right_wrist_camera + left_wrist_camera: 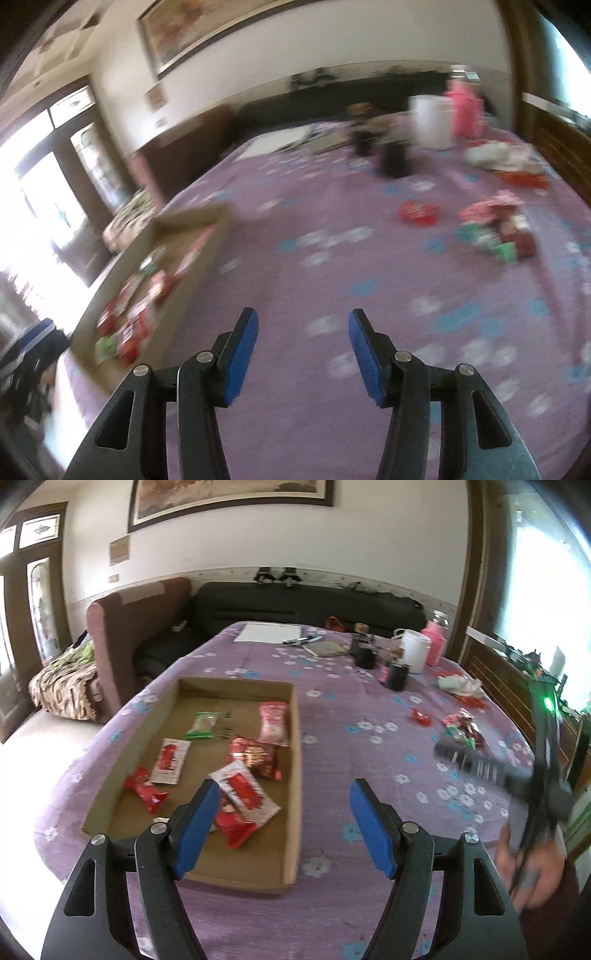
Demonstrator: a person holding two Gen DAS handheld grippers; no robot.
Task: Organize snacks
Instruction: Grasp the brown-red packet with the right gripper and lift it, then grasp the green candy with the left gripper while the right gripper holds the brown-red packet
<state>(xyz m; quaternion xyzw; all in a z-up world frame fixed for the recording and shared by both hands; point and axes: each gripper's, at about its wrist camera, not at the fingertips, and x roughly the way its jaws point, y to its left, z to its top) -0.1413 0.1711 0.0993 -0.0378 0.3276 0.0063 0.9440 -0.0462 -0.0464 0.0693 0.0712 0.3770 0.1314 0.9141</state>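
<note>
A shallow cardboard tray lies on the purple flowered tablecloth and holds several snack packets, red, white, pink and green. My left gripper is open and empty, above the tray's near right corner. A loose pile of snacks and a single red snack lie on the cloth to the right. My right gripper is open and empty over bare cloth, between the tray and the pile; it also shows blurred in the left wrist view.
At the table's far end stand a white tub, a pink bottle, dark jars, a notebook, pens and white paper. A crumpled wrapper heap lies far right. Sofas stand beyond the table.
</note>
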